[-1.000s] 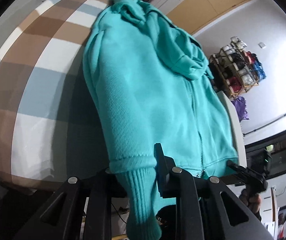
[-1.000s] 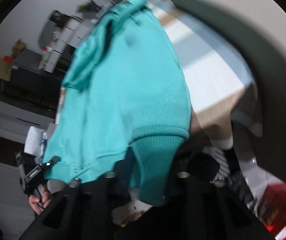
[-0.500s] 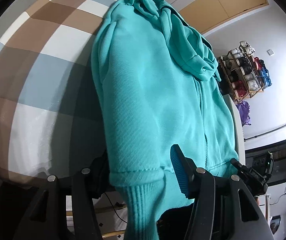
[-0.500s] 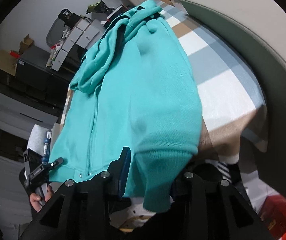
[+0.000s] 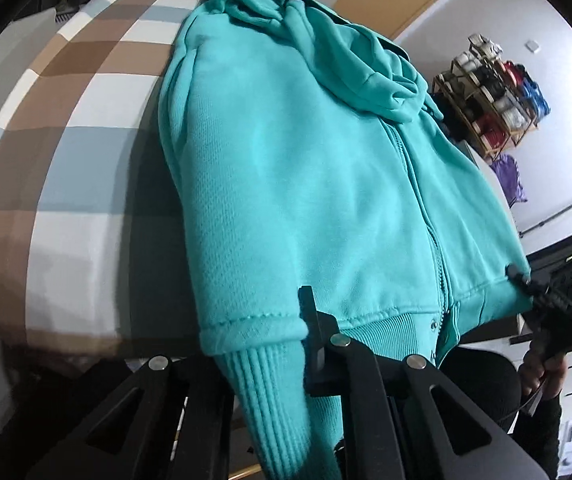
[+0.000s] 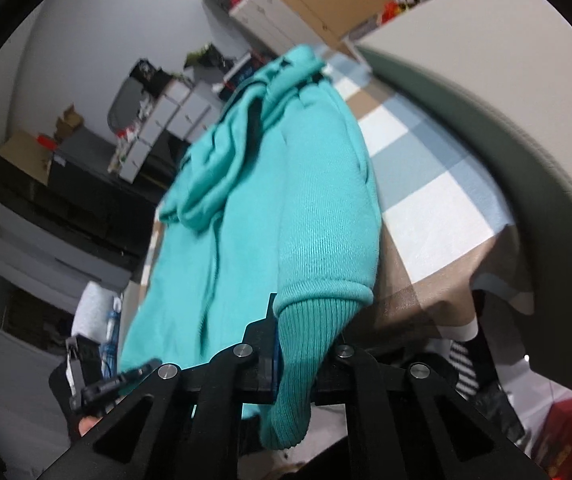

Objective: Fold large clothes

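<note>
Teal hoodie (image 5: 306,184) lies face up on the checked bed (image 5: 66,128), zipped, hood bunched at the far end, hem at the near edge. Left claw (image 5: 262,344) is clamped on one ribbed cuff (image 5: 274,396); right claw (image 6: 306,360) is clamped on the other cuff (image 6: 302,364), both cuffs hanging over the near edge.

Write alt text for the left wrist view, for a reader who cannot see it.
The left gripper is shut on the ribbed cuff of a turquoise zip-up hoodie lying face up on a brown, blue and white checked bedspread. At the right edge, the right gripper pinches the hoodie's hem corner.
</note>
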